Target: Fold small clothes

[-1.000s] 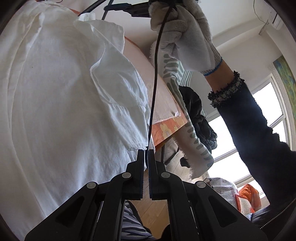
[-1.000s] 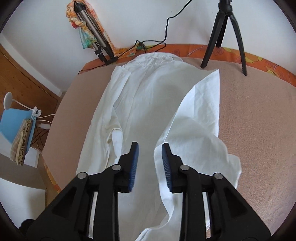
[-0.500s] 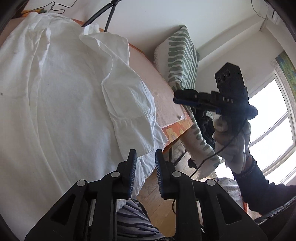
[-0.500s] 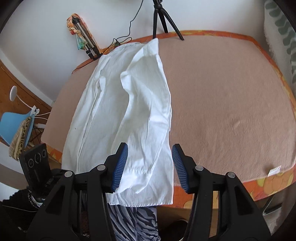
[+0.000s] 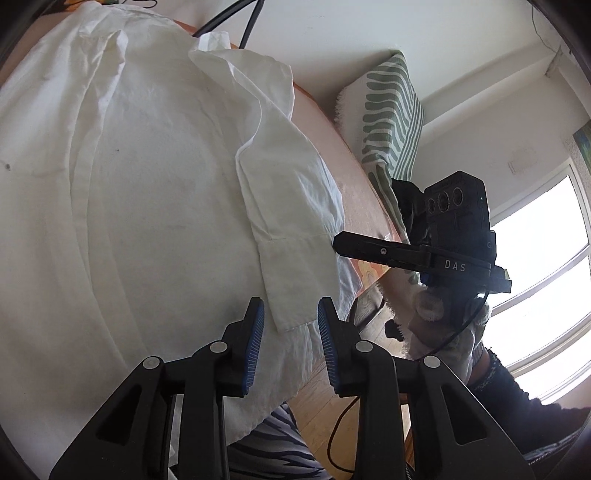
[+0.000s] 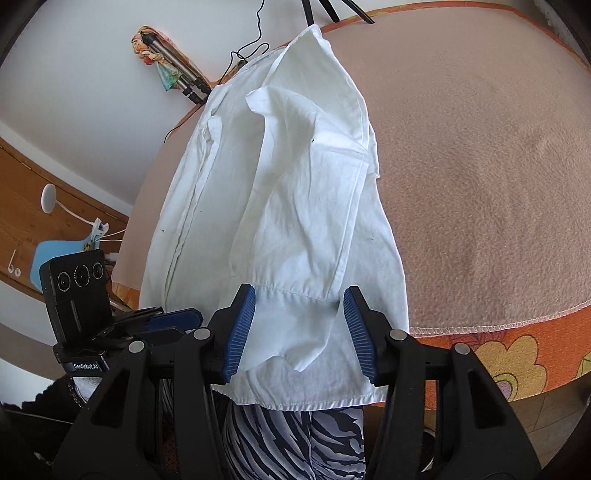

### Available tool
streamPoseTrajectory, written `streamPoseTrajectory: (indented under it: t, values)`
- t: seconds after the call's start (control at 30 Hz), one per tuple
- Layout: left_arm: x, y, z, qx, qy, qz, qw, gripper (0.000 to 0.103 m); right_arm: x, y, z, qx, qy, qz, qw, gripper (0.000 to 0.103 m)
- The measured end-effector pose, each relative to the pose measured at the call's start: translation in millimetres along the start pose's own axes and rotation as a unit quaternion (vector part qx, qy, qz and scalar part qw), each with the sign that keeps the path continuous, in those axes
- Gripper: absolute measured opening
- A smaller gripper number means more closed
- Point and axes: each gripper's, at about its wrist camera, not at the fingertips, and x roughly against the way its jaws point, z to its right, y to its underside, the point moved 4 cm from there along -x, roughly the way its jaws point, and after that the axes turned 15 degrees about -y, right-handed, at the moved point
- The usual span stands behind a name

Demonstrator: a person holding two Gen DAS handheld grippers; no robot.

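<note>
A white shirt (image 5: 147, 184) lies spread on the bed, its hem hanging over the near edge (image 6: 306, 391). One sleeve is folded lengthwise over the body, and its cuff (image 5: 295, 273) ends near the hem. My left gripper (image 5: 291, 308) hovers at the cuff's corner with its jaws opening; the pads press on nothing. My right gripper (image 6: 300, 295) stands open just over the cuff (image 6: 291, 314), the cloth lying loose under its gap. In the left wrist view the right gripper (image 5: 338, 245) reaches the cuff's right edge, held by a gloved hand (image 5: 443, 332).
A pink blanket (image 6: 480, 184) covers the bed, with an orange flowered edge (image 6: 517, 362). A green-striped pillow (image 5: 391, 110) leans on the wall at the right. Tripod legs (image 6: 332, 7) stand at the far edge. The person's zebra-patterned trousers (image 6: 295, 435) touch the near side.
The left gripper went from shut to open at the shirt's near edge. The right gripper came down from high over the shirt to the cuff and opened wider.
</note>
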Motion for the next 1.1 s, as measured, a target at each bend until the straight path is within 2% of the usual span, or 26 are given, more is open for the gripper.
streamPoseTrajectory:
  t: [0.03,0.07,0.1,0.13,0.27,0.3,0.4,0.47,0.57,0.7,0.77,0.83,0.87,0.9,0.93,0.97,1.0,1.1]
  values:
    - [-2,0,-1,0.001,-0.002,-0.002,1.0,0.028,-2,0,-2,0.002,0.0,-0.006,1.0,0.05]
    - [-3,1,-2,0.002,-0.004,-0.002,1.0,0.028,-4,-2,-5,0.004,0.001,-0.011,1.0,0.038]
    - [-2,2,-4,0.005,-0.004,-0.002,1.0,0.028,-6,-5,-8,0.004,0.0,-0.017,1.0,0.016]
    - [-1,1,-4,0.007,-0.002,-0.002,1.0,0.028,-5,-5,-10,-0.004,-0.01,-0.023,1.0,0.011]
    - [6,-1,-4,0.004,-0.002,0.01,0.9999,0.028,12,-5,-22,-0.027,-0.069,-0.036,0.997,0.008]
    - [8,-2,-4,0.002,-0.001,0.012,0.9999,0.028,16,-5,-25,-0.021,-0.065,-0.04,0.997,0.008]
    - [5,-5,-5,0.001,-0.003,0.014,0.9999,0.028,23,-1,-25,0.001,-0.014,-0.047,0.999,0.008]
    - [3,-5,-7,0.005,-0.005,0.013,0.9999,0.028,19,6,-19,0.001,-0.002,-0.061,0.998,0.008]
    - [-1,-5,-5,0.005,-0.006,0.007,0.9999,0.028,15,13,-6,0.018,0.082,-0.081,0.993,0.009]
    - [-5,-4,3,-0.005,-0.007,0.002,1.0,0.028,15,6,-9,0.052,0.138,-0.091,0.985,0.011]
    - [-7,-3,6,-0.006,-0.007,0.002,1.0,0.028,22,-7,-18,0.071,0.146,-0.08,0.983,0.015]
    - [-10,-4,10,-0.007,-0.001,0.002,1.0,0.028,32,-25,-29,0.086,0.142,-0.064,0.984,0.033]
    - [-11,-4,13,-0.009,-0.001,0.004,1.0,0.028,35,-36,-35,0.093,0.139,-0.057,0.984,0.046]
    - [-12,-4,15,-0.009,0.001,0.003,0.9999,0.028,37,-44,-40,0.099,0.133,-0.059,0.984,0.051]
    - [-14,-4,17,-0.01,0.002,0.003,0.9999,0.031,39,-52,-44,0.101,0.125,-0.065,0.985,0.051]
    - [-16,-4,18,-0.01,0.002,0.002,0.9999,0.04,41,-60,-49,0.103,0.128,-0.063,0.984,0.051]
    - [-18,-3,20,-0.01,0.0,0.002,0.9999,0.044,43,-68,-53,0.107,0.133,-0.057,0.984,0.051]
    - [-26,1,26,-0.022,-0.005,-0.004,0.9997,0.046,42,-96,-62,0.116,0.134,-0.04,0.983,0.051]
